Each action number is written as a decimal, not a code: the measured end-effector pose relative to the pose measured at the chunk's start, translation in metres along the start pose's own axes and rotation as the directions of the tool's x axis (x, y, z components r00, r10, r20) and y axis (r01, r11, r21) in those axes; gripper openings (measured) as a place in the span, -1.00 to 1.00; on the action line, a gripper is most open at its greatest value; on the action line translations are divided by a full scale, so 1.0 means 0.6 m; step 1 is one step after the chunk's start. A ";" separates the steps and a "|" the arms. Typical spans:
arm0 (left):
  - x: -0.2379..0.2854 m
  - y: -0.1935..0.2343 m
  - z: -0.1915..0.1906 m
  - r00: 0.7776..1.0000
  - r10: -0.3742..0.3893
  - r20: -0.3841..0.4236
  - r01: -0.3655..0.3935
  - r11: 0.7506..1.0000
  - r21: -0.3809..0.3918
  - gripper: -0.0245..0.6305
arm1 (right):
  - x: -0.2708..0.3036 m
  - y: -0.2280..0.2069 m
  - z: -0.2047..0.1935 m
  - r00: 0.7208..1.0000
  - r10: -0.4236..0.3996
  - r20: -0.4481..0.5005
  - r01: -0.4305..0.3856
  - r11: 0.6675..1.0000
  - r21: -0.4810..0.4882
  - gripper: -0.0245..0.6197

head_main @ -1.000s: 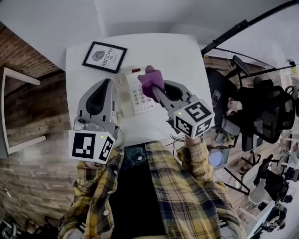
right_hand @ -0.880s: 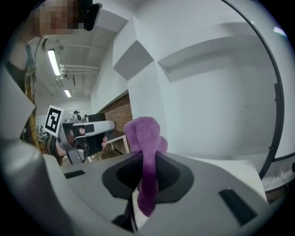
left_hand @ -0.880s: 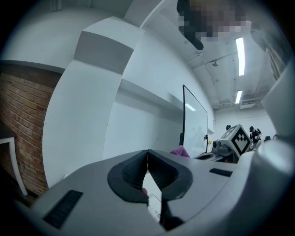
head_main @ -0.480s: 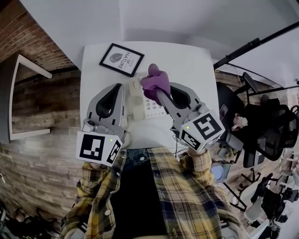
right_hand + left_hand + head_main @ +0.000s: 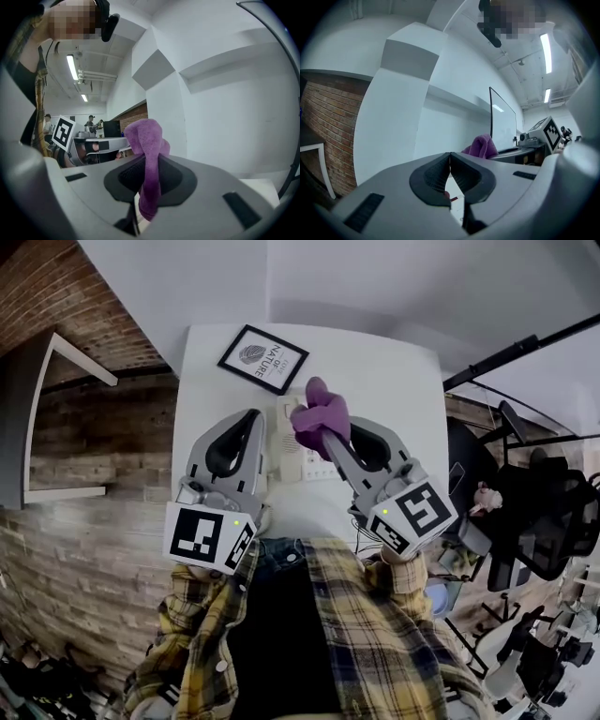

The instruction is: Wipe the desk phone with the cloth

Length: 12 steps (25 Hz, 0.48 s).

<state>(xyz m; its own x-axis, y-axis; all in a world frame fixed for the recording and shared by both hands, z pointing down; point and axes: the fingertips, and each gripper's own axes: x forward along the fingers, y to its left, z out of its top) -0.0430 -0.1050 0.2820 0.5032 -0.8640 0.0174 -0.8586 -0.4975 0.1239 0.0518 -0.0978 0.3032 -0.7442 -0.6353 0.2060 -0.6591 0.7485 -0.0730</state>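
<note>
Still clenched on nothing, the left gripper [image 5: 251, 418] keeps beside the desk phone [image 5: 286, 439] on the white table [image 5: 384, 381]. Right of it, the right gripper [image 5: 324, 432] stays clamped on the purple cloth [image 5: 319, 409], which has hardly left the phone's far right corner in the last second (so the wipe, I judge, has most of the keypad left). Only the framed print [image 5: 263, 359] carries legible words: "OF NATURE".

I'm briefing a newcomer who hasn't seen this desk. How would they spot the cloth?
On the white table, find the white desk phone in front of the black-framed print. Over it, the right gripper pinches a bunched purple fuzzy cloth, the only purple, soft thing among hard white and grey ones.
</note>
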 end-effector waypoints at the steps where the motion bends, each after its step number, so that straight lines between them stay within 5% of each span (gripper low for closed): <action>1: 0.000 0.000 0.000 1.000 -0.002 0.000 0.002 1.000 0.001 -0.88 | 0.000 0.000 0.002 1.000 -0.001 0.004 0.001 1.000 0.000 -0.73; 12: 0.005 -0.001 0.000 1.000 -0.011 -0.004 0.011 1.000 0.005 -0.88 | -0.004 0.000 0.015 1.000 -0.011 0.023 0.012 1.000 -0.021 -0.73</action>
<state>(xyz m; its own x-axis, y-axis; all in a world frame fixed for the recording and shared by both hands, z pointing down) -0.0409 -0.1069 0.2820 0.5126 -0.8584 0.0205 -0.8537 -0.5070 0.1187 0.0526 -0.0982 0.2942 -0.7391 -0.6478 0.1845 -0.6653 0.7449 -0.0498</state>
